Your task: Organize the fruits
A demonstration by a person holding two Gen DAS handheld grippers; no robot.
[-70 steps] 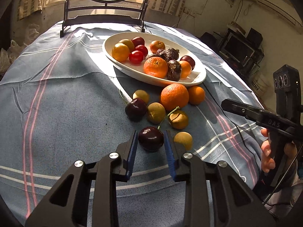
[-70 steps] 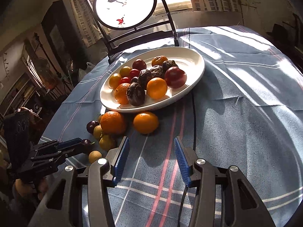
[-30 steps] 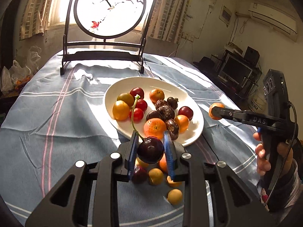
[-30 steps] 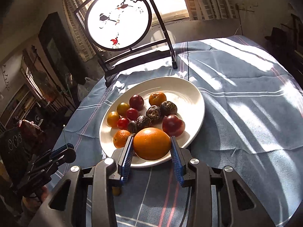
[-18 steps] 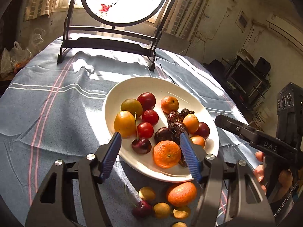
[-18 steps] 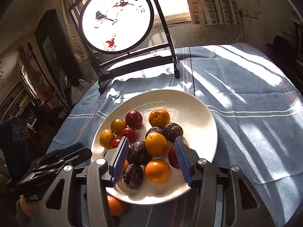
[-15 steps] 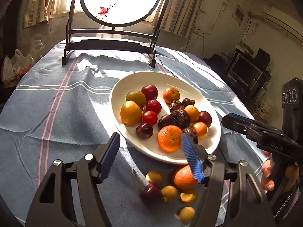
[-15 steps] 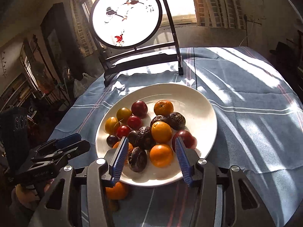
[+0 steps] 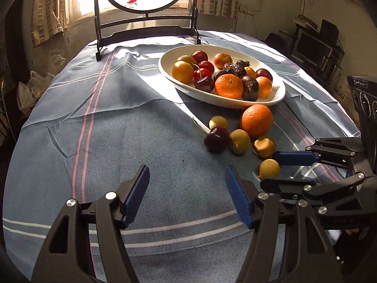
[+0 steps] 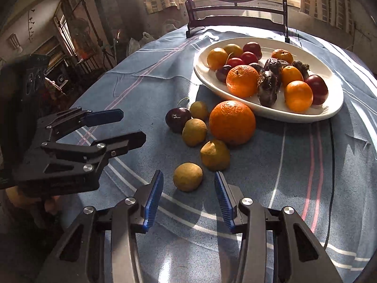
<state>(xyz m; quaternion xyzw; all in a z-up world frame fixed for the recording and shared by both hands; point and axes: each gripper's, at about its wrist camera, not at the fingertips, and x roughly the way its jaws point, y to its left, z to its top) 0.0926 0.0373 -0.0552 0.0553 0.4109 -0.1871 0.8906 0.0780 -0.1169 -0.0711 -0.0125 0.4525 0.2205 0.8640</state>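
A white oval plate [image 9: 278, 95] [image 10: 334, 108] holds several oranges, cherries, tomatoes and dark wrinkled fruits. On the blue cloth in front of it lie a large orange [image 9: 256, 120] [image 10: 232, 122], a dark cherry [image 9: 216, 139] [image 10: 177, 117] and several small yellow fruits. My left gripper [image 9: 187, 195] is open and empty, low over the cloth, short of the loose fruits. My right gripper [image 10: 188, 197] is open, its fingers either side of the nearest yellow fruit [image 10: 187, 176] [image 9: 269, 168], just behind it.
A round painted screen on a black stand [image 9: 146, 27] stands at the table's far edge. A thin black cable [image 10: 332, 165] runs over the cloth right of the plate. The table edge falls away at left and right.
Both grippers let go of their fruit in the plate, the left a cherry and the right an orange. Both then drew back and down to the loose fruits, open.
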